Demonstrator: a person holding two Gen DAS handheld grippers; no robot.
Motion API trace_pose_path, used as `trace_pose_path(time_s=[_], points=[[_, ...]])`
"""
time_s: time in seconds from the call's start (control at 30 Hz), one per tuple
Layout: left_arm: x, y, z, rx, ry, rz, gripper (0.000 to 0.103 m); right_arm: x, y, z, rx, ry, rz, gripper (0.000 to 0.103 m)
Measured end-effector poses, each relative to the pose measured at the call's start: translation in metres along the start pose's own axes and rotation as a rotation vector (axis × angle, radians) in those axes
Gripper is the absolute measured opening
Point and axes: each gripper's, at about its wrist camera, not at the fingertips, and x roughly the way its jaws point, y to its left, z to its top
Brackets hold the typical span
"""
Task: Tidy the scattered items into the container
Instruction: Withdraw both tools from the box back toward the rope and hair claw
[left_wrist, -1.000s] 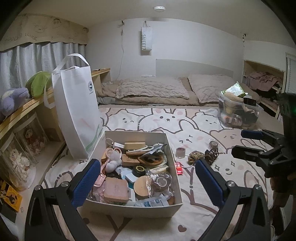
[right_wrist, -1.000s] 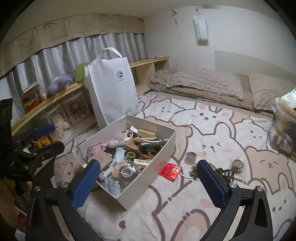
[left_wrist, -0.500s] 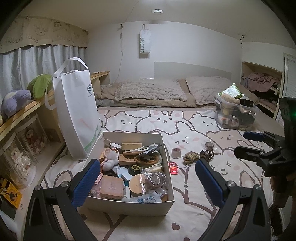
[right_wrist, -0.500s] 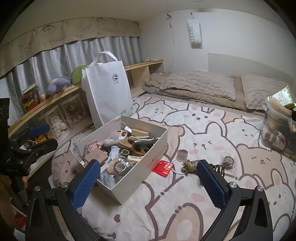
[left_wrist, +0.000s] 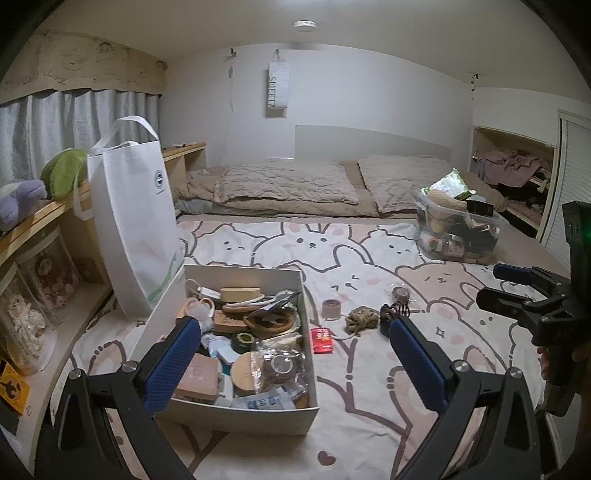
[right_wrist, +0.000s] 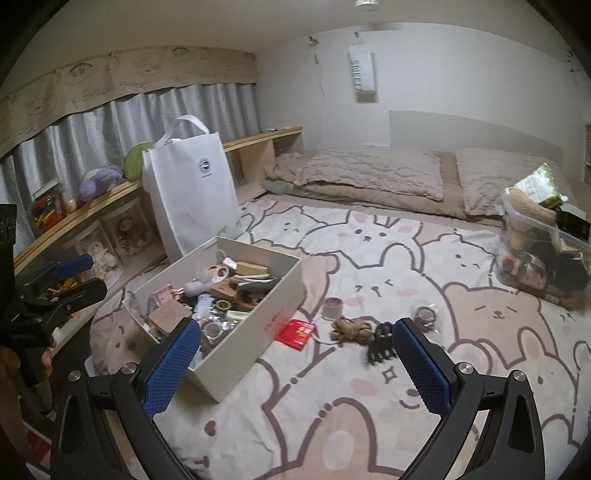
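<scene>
Both claws, left and right, hang released above the bed. At the white cardboard box's three o'clock lie a red packet, tan rope coil and black hair clip.

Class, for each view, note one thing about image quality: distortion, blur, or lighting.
Left wrist view: fisheye bends the curtain and walls, corners vignette black, and the ceiling lamp gives dim, even light. Right wrist view: the same barrel distortion; the black hair claw on the blanket looks slightly smeared.
</scene>
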Motion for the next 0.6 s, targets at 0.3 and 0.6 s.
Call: trace_pose_path(time_s=[0.3, 0.6], points=[[0.025, -0.028, 0.001, -0.008, 0.005, -0.065, 0.103, -0.018, -0.031, -0.007, 0.02, -0.017, -0.074, 0.103], [0.049, -0.053, 0.001, -0.006, 0.015, -0.107, 0.103, -0.028, -0.062, -0.017, 0.049, -0.021, -0.134, 0.103]])
